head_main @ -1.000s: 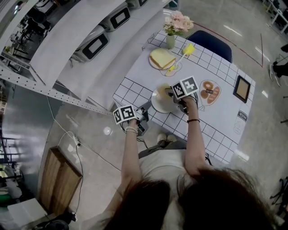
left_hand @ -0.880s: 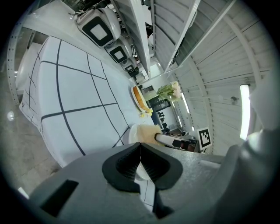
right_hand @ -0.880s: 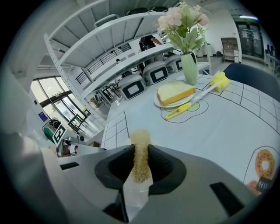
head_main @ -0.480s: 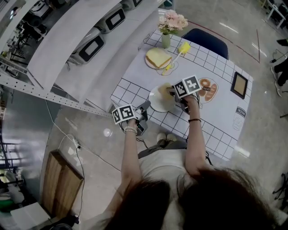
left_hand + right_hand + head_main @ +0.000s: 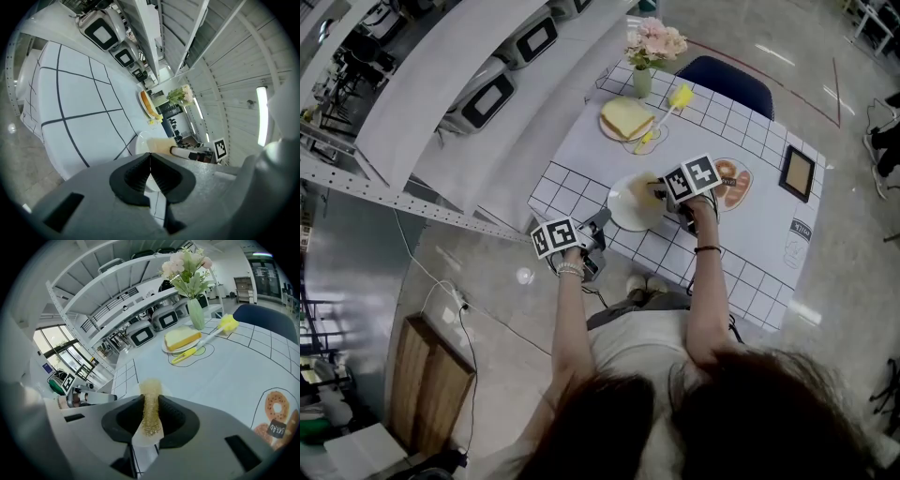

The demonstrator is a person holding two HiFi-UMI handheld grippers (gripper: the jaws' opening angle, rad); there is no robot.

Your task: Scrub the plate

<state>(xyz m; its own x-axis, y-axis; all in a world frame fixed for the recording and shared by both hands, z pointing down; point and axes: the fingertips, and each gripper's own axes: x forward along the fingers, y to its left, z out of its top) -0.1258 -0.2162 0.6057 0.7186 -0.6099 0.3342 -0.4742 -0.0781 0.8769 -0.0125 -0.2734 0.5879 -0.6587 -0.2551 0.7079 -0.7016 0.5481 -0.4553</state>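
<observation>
My right gripper (image 5: 150, 420) is clamped on a golden scouring pad (image 5: 151, 397), held over the white plate (image 5: 622, 210) on the gridded table (image 5: 761, 246). My left gripper (image 5: 150, 172) is pressed together on nothing, near the table's edge. A doughnut print (image 5: 275, 414) reads "BREAD".
</observation>
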